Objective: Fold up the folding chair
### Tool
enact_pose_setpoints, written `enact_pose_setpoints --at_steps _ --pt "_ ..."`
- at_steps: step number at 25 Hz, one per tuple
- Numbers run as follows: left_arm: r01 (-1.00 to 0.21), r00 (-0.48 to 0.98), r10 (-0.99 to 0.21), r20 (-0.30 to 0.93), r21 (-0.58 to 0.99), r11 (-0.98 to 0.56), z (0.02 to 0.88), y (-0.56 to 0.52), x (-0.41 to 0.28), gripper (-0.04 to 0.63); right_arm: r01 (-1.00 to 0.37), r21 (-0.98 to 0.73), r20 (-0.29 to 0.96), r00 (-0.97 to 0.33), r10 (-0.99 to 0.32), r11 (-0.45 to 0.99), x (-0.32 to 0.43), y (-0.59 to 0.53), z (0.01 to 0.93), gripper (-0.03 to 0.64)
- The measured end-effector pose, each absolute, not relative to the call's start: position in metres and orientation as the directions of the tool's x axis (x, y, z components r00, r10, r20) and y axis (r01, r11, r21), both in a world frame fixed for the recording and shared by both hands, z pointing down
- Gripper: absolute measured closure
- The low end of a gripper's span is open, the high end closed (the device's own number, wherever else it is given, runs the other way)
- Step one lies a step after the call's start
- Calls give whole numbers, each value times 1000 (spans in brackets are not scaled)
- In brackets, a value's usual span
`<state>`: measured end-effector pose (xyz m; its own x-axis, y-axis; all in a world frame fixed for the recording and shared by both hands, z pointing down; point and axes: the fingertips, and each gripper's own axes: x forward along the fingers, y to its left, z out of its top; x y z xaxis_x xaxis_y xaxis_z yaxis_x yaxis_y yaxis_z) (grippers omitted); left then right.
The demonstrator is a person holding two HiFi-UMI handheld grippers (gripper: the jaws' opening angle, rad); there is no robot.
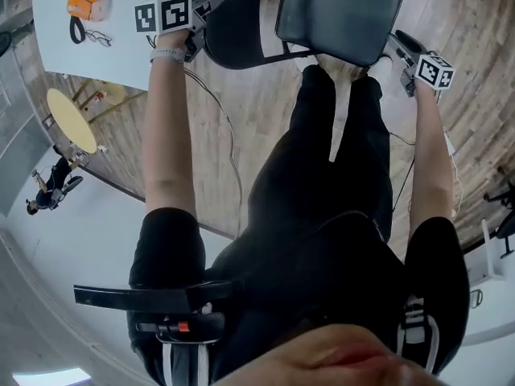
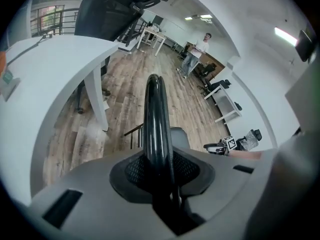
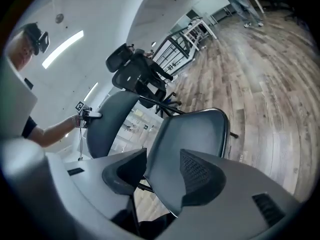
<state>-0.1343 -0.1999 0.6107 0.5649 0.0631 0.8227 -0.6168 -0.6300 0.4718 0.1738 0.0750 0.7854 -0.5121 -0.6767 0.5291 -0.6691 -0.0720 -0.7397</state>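
Note:
The black folding chair stands at the top of the head view, with its backrest (image 1: 233,22) on the left and its seat (image 1: 338,14) on the right. My left gripper (image 1: 197,18) is shut on the backrest's rim; in the left gripper view that black rim (image 2: 154,119) fills the gap between the jaws (image 2: 159,156). My right gripper (image 1: 400,48) is open at the seat's right side. In the right gripper view the seat's edge (image 3: 192,134) lies between the pads (image 3: 162,169), and the left pad stands apart from it. The backrest (image 3: 107,124) shows behind.
A white table (image 1: 72,55) with an orange object (image 1: 87,2) stands to the left of the chair. A black office chair (image 2: 107,9) is behind a white desk (image 2: 60,59). A person (image 2: 192,54) stands far off on the wooden floor (image 3: 270,84). My legs (image 1: 338,159) are just before the chair.

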Motion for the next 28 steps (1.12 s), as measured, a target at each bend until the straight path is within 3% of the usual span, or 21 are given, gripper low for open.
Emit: enact_pose_setpoints --at_steps 13,25,28 --pt "-662 504 33 863 410 -628 606 -201 -139 505 -446 -877 447 -628 -636 -177 202 107 931 310" --pt "-688 477 -5 879 369 -625 604 -203 -139 502 -184 -978 199 -704 -682 -96 190 80 964 304" --pt "-692 471 -15 882 358 -627 604 -204 -139 500 -128 -988 153 -699 -698 -88 188 79 961 350"
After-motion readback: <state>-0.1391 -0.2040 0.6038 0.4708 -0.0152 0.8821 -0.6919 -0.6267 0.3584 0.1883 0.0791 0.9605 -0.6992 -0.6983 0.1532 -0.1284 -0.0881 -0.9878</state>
